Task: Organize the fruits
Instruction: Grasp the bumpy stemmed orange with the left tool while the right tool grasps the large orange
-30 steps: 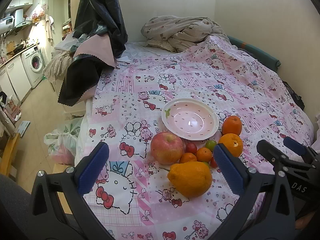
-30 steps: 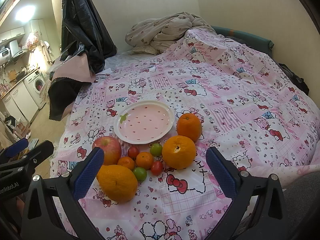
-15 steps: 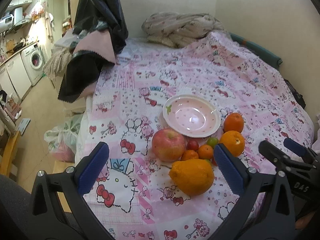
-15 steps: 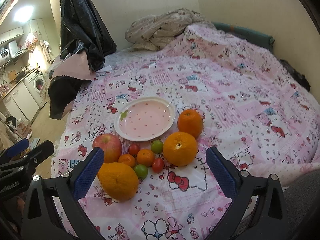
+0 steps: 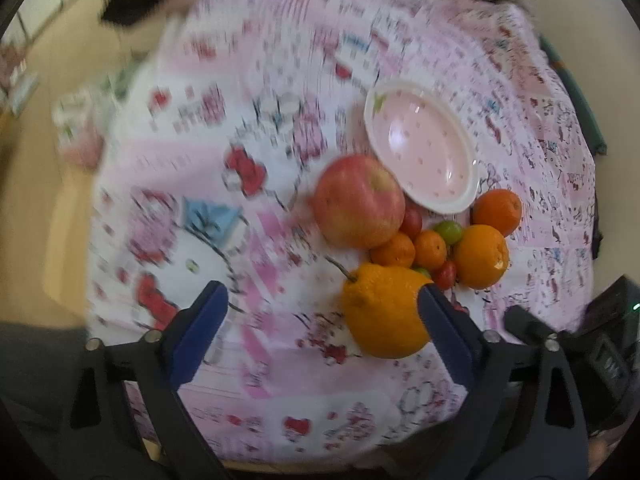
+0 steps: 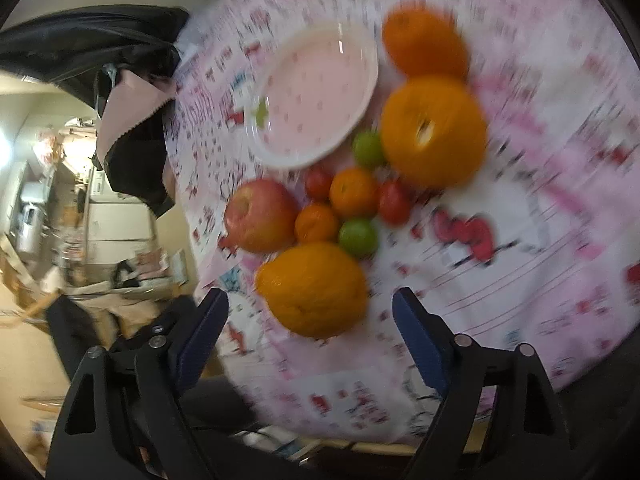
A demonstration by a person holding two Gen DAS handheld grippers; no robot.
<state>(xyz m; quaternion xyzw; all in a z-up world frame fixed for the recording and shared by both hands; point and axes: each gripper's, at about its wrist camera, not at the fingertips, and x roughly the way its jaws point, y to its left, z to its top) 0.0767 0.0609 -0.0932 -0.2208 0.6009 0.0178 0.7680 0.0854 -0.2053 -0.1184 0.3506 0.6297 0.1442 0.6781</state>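
Observation:
An empty pink plate [image 5: 424, 148] [image 6: 316, 92] lies on the patterned pink bed cover. Below it sits a cluster of fruit: a red apple [image 5: 358, 202] [image 6: 260, 220], a large bumpy orange [image 5: 384, 312] [image 6: 316, 288], two round oranges [image 5: 480, 256] [image 6: 434, 130], and several small orange, red and green fruits [image 5: 430, 248] [image 6: 354, 198]. My left gripper [image 5: 320, 332] is open above the cover, its right finger beside the bumpy orange. My right gripper [image 6: 312, 332] is open, just short of the bumpy orange. Both views are blurred.
A black garment with pink cloth [image 6: 120, 80] hangs off the bed's left side. A cluttered room floor [image 6: 80, 260] lies beyond the bed edge. The bed cover [image 5: 240, 200] extends left of the fruit.
Both grippers have dropped and moved in toward the fruit, which now looks much larger. The right view has tilted and turned left. Both jaws stay open.

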